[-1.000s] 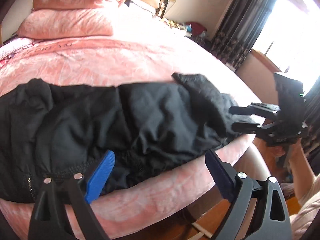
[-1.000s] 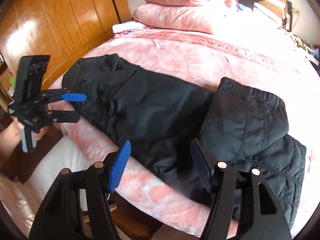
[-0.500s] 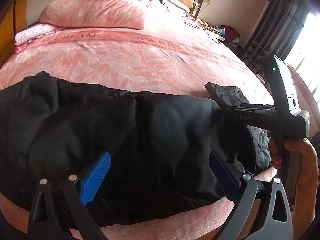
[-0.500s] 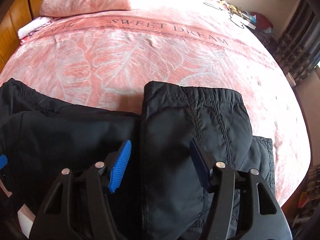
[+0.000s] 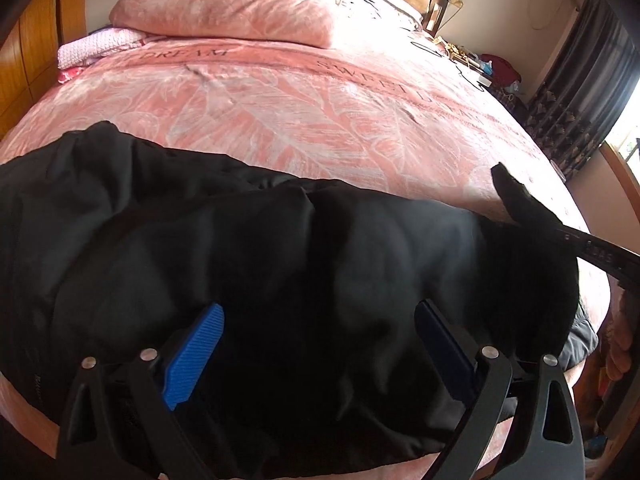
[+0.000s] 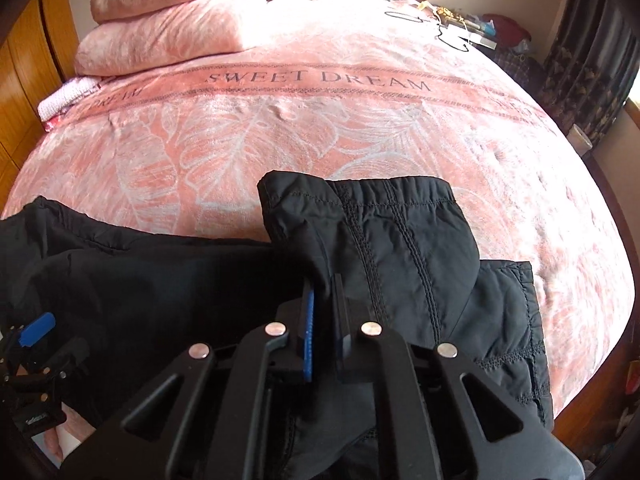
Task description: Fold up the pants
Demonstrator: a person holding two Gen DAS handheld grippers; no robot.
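Black pants [image 5: 280, 264] lie crumpled across the near edge of a pink bed. Their cuff end [image 6: 400, 240], with stitched seams and an elastic hem, is folded back on the right. My left gripper [image 5: 320, 344] is open, blue pads spread over the middle of the pants. My right gripper [image 6: 324, 308] is shut on a fold of the pants near the cuff end. Its black body shows at the right of the left wrist view [image 5: 600, 256]. The left gripper shows small at the left edge of the right wrist view [image 6: 36, 328].
The pink bedspread [image 6: 320, 128] reads "SWEET DREAM". Pink pillows [image 5: 240, 4] are stacked at the headboard. A wooden wardrobe [image 6: 24, 72] is at the left, dark curtains [image 5: 580, 92] and a cluttered bedside [image 6: 472, 24] at the right.
My right gripper has closed on a fold of the pants near the cuff. My left gripper has moved in closer over the middle of the pants and stays open.
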